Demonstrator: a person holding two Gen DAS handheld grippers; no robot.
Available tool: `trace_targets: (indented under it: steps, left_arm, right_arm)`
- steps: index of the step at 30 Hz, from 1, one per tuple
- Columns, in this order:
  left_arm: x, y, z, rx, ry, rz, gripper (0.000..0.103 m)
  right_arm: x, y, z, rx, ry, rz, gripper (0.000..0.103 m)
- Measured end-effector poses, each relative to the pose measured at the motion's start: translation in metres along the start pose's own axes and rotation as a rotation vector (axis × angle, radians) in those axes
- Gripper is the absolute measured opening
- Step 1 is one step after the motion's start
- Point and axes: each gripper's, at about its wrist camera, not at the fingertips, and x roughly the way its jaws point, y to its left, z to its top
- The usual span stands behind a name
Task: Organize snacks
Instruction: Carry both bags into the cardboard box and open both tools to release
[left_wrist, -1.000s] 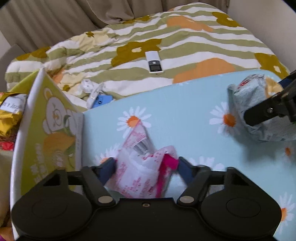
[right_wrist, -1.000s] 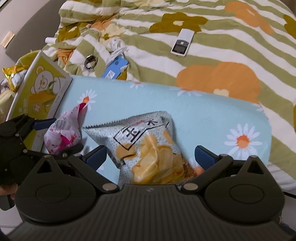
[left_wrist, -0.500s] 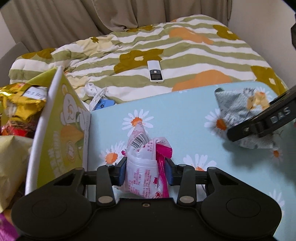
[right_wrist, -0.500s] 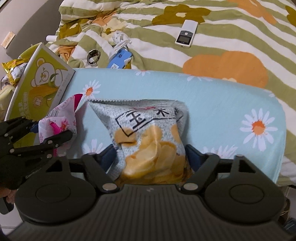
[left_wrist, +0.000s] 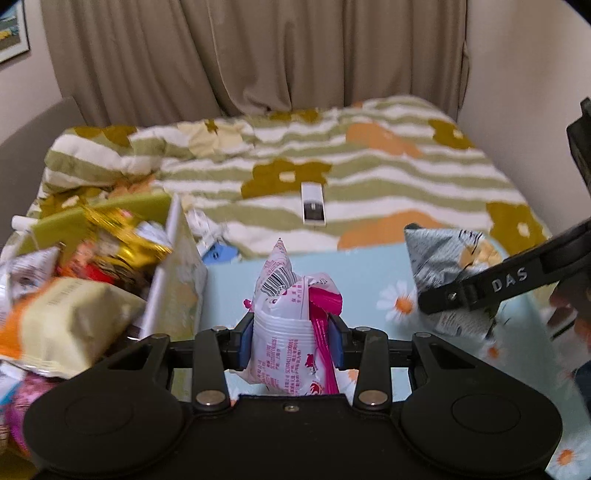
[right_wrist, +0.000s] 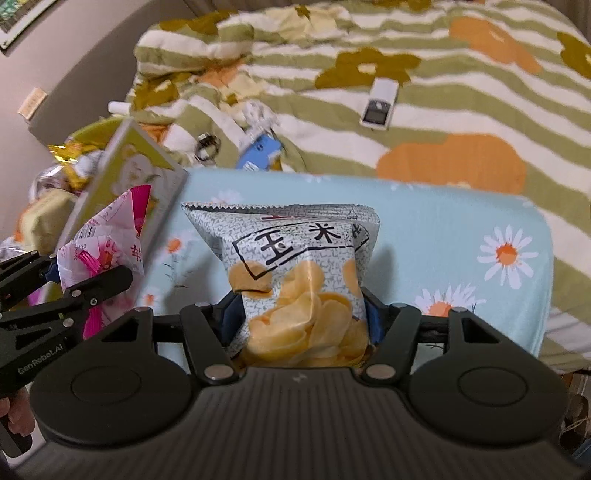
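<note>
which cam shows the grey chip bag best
The right wrist view: the grey chip bag fills the middle, its printed front facing the camera, between the closing right gripper pads. The left wrist view shows only a crumpled side of it at the right edge, partly behind that gripper's arm.

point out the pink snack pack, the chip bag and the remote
pink snack pack (left_wrist: 286, 332), left wrist view, on its white lower body between the pads
chip bag (right_wrist: 303, 258), right wrist view, on its printed front
remote (right_wrist: 380, 105), right wrist view, on its face
</note>
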Motion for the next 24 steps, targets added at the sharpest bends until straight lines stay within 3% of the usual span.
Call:
trace_targets:
  steps: [8,17,24]
  left_arm:
    - [-0.080,0.019,0.015,-0.017,-0.140,0.040,0.043]
    - [-0.152,0.079,0.028,0.010,-0.271,0.133,0.043]
    - [-0.161,0.151,0.041,0.045,-0.264,0.145,0.044]
  right_arm:
    - [-0.060,0.066,0.010,-0.085,-0.126,0.048,0.079]
    - [-0.094,0.159,0.024,-0.176,-0.236,0.117,0.079]
    - [-0.091,0.226,0.036,-0.157,-0.288,0.128,0.079]
